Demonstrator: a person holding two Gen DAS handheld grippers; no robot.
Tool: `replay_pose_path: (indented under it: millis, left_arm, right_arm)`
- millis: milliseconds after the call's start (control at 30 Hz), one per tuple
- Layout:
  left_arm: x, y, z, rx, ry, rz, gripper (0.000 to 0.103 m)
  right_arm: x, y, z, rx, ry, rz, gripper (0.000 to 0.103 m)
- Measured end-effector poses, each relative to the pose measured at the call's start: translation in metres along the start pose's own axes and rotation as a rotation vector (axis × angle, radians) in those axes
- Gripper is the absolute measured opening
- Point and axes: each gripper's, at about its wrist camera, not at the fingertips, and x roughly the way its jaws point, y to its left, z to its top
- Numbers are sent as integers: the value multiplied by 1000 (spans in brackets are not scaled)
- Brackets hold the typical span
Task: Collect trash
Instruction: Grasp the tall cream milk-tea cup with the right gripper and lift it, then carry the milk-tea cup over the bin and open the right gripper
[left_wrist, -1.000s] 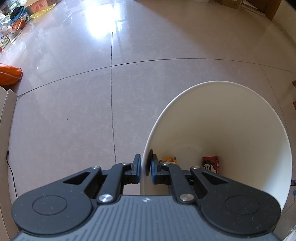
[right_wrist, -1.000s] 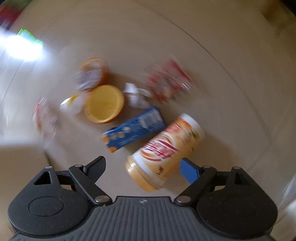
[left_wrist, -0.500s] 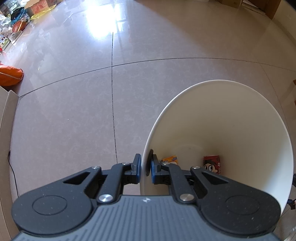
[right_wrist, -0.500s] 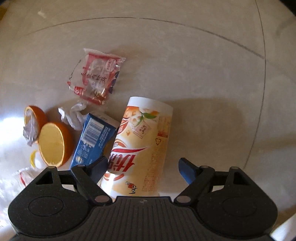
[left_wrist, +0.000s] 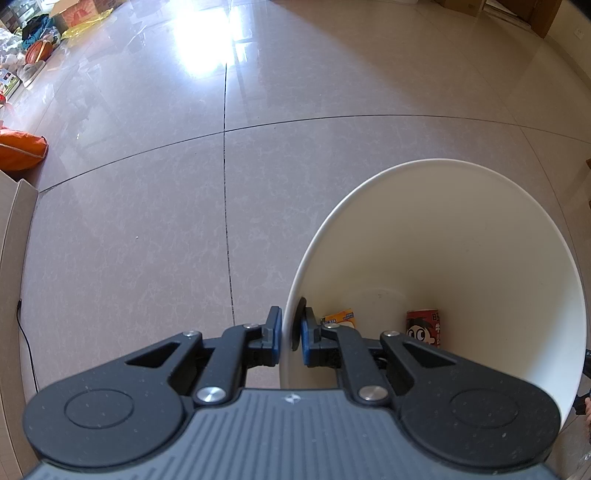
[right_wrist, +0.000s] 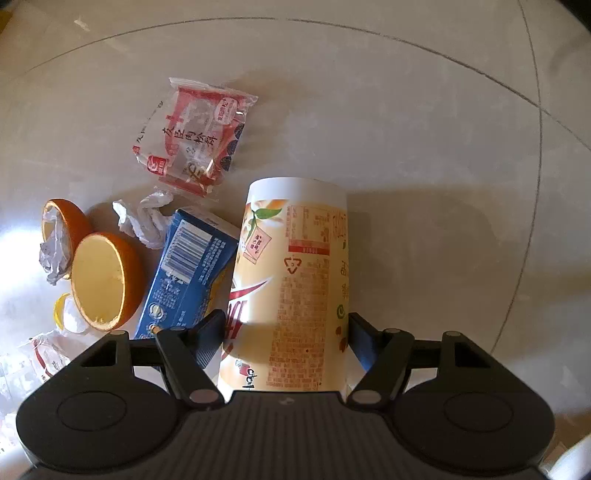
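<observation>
Two claws: left claw (left_wrist: 289, 334) pinches bin rim (left_wrist: 291, 280); right claw (right_wrist: 286, 334) closing around cup (right_wrist: 295, 280).

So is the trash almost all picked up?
Not yet. A red can and a yellow packet are in the bin, held by the left hand-held gripper. The right hand-held gripper is closing around the cup. The carton, wrapper, peels and tissue remain.

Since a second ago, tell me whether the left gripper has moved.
No. The left gripper is shut on the white bin's rim, and the dark floor grout line sits in the same place in its view as before.
</observation>
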Motion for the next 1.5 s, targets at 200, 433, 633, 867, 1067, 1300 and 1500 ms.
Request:
replay_pose_path:
  millis: [200, 433, 633, 867, 1067, 1300, 1500]
  left_arm:
    - [0, 1, 1, -3, 2, -1, 9]
    - [0, 2, 1, -7, 3, -6, 9]
    - [0, 2, 0, -5, 2, -4, 9]
    - [0, 2, 1, -10, 6, -5, 9]
    - [2, 1, 3, -10, 11, -1, 9]
    - [3, 2, 5, -17, 18, -5, 9]
    - [4, 2, 5, -15, 19, -2, 9]
  right_arm:
    - [-20, 17, -7, -78, -18, -27, 75]
    - [-60, 52, -29, -344, -77, -45, 75]
    - [-91, 110, -51, -686, -105, -39, 75]
    - [-131, 178, -101, -1089, -83, -15, 75]
    - [-160, 221, -156, -1384, -68, 25, 75]
    - [-189, 249, -202, -1574, -44, 71, 75]
    - [-224, 271, -231, -1712, -72, 158, 75]
